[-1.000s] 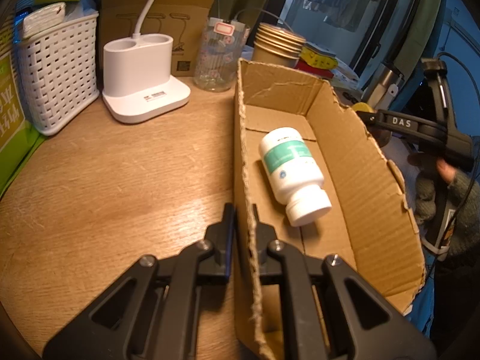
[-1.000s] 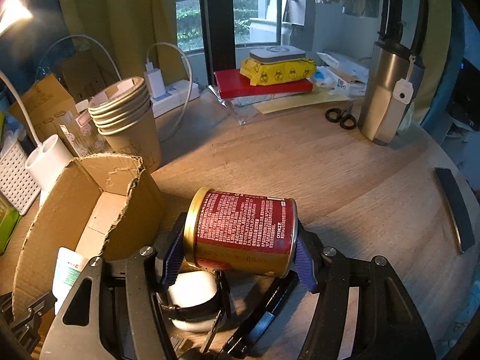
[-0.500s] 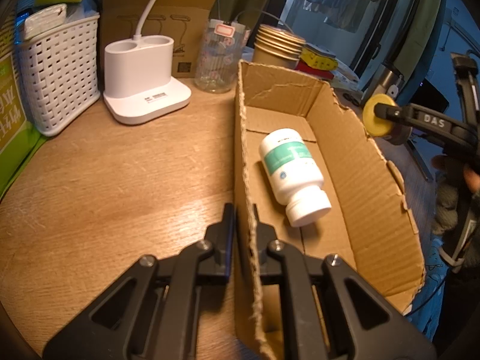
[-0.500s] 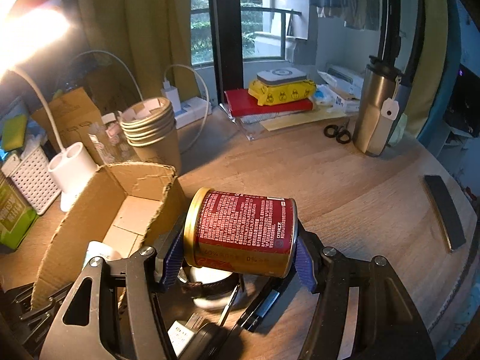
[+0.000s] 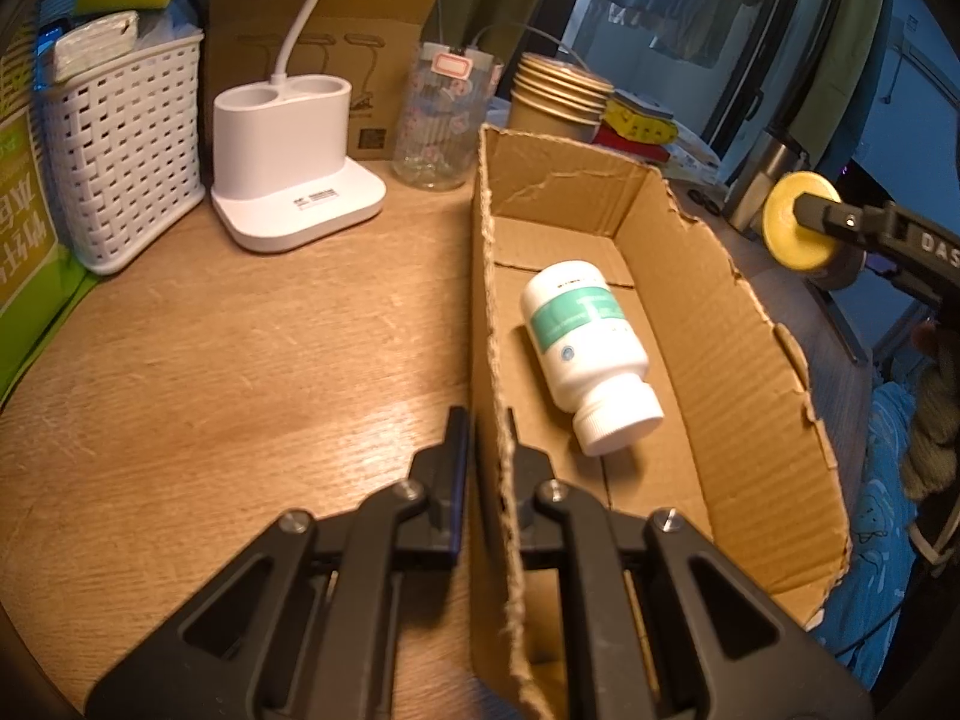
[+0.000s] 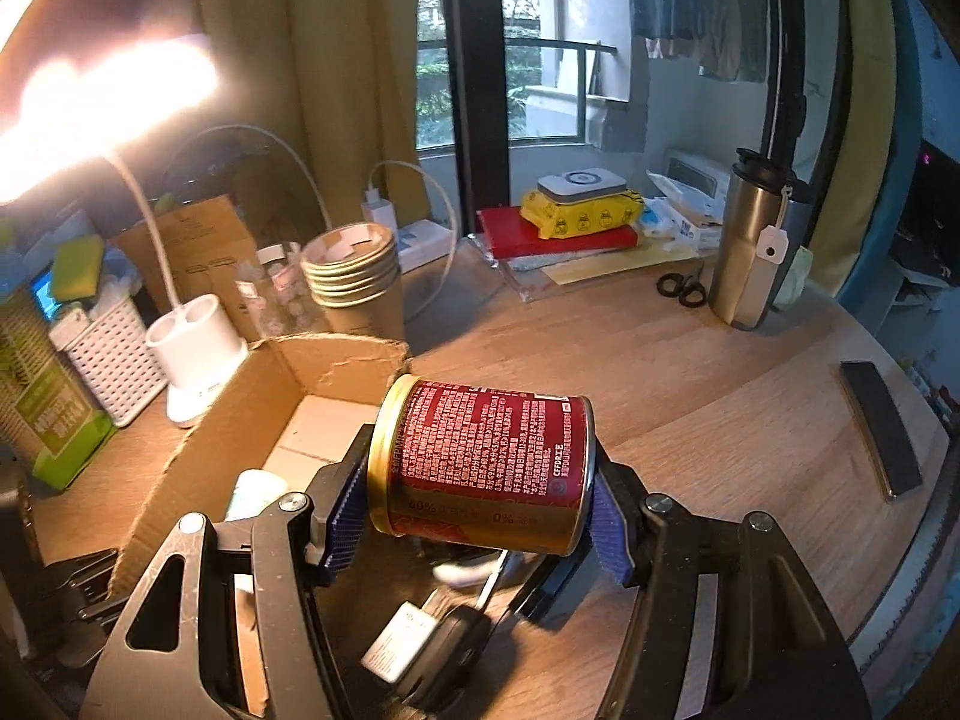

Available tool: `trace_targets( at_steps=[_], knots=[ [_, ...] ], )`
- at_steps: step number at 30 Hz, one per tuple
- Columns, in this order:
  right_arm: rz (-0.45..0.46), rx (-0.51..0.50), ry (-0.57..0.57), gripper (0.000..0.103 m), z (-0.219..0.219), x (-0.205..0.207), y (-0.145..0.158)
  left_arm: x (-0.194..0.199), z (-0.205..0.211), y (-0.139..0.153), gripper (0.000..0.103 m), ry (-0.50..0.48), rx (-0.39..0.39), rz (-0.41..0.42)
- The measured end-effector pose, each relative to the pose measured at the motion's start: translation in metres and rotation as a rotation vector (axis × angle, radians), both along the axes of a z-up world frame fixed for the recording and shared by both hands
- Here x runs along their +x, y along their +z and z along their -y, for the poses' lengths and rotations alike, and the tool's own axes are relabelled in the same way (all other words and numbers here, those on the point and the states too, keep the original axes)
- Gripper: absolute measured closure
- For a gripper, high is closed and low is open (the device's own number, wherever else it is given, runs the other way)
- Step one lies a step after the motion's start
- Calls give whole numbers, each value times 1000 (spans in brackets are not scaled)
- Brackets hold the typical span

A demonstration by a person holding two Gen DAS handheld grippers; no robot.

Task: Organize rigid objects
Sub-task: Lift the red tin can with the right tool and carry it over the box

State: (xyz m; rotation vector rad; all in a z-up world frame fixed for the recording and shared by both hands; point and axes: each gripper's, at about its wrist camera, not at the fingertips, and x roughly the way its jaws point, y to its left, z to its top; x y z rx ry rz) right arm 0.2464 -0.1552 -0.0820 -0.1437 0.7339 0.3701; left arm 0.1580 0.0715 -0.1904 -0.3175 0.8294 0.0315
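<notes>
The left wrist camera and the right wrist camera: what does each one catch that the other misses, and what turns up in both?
Only the left view shows the left tongs clamped on the cardboard box wall. Only the right view shows the red can's printed side, the scissors and a flat black bar. Both show the box, the white pill bottle, the paper cup stack, the white lamp base and the right tongs holding the can.

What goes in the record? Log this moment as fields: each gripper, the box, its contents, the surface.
left gripper: shut on the cardboard box wall
right gripper: shut on the red can, can on its side, clear of the wooden table
box contents: white bottle, lying down
can in box: not yet
</notes>
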Motion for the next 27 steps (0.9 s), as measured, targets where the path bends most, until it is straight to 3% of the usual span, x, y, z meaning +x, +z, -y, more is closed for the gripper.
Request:
trace_targets(
  at_steps=[12, 27],
  knots=[
    [3, 3, 84, 38, -20, -34, 7, -1, 1, 1, 95, 2, 5, 4],
    [14, -4, 179, 38, -53, -38, 13, -2, 2, 3, 95, 4, 5, 8]
  ],
)
